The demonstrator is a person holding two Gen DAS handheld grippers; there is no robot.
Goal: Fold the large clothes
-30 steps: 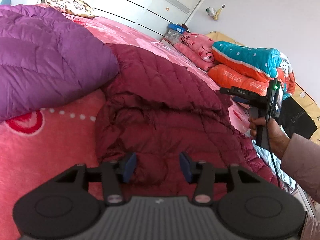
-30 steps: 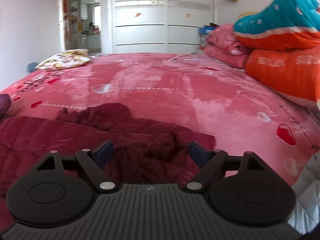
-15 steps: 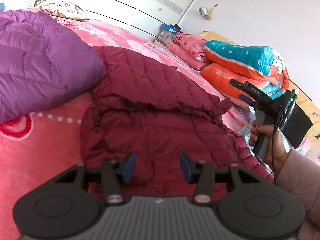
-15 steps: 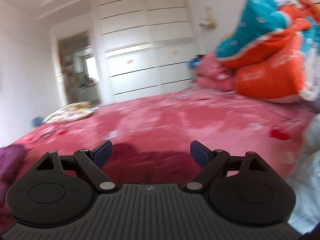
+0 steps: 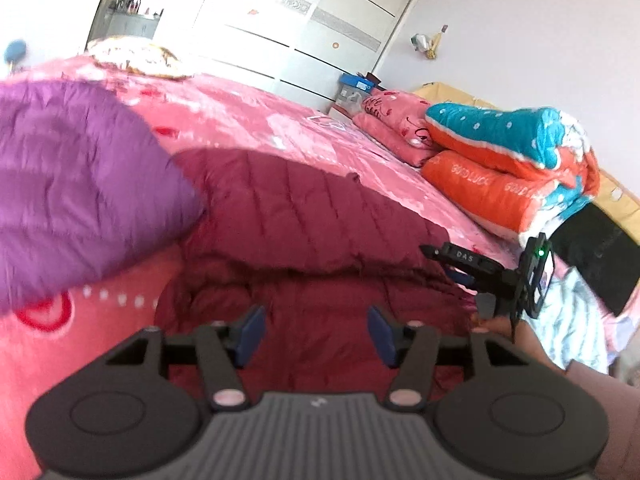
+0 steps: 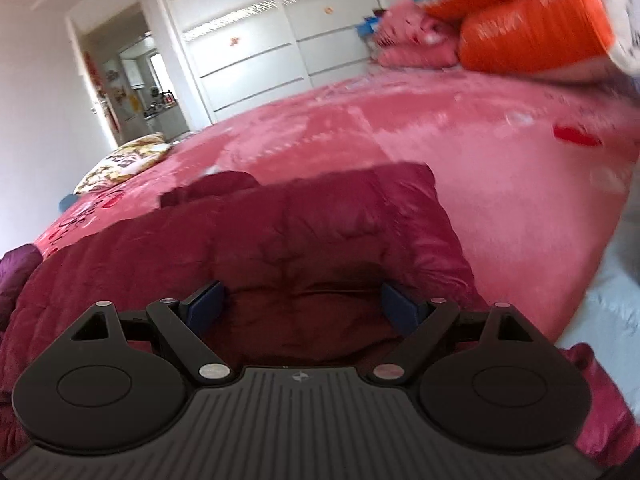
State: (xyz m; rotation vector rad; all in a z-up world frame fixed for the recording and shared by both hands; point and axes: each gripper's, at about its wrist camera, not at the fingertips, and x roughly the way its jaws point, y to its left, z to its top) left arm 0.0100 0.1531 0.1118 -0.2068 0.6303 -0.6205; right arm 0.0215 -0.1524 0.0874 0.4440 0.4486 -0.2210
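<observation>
A dark red quilted down coat [image 5: 316,216] lies partly folded on the pink bed [image 5: 248,116]. My left gripper [image 5: 316,334] hovers above its near edge, its jaws opening with nothing pressed between them. In the right wrist view the same dark red coat [image 6: 304,248] fills the foreground. My right gripper [image 6: 304,308] stands open just over its bunched fabric. That right gripper [image 5: 460,270] also shows at the coat's right edge in the left wrist view, held by a hand [image 5: 508,332].
A purple down coat [image 5: 76,184] lies left of the red one. Folded orange and teal quilts [image 5: 516,160] and pink pillows [image 5: 396,120] are stacked at the right. A patterned cushion [image 6: 124,160] rests at the far end, before white wardrobe doors [image 5: 304,36].
My left gripper's jaws have widened and it has risen and drawn back a little. The right gripper has rolled and dropped toward the red coat's right edge.
</observation>
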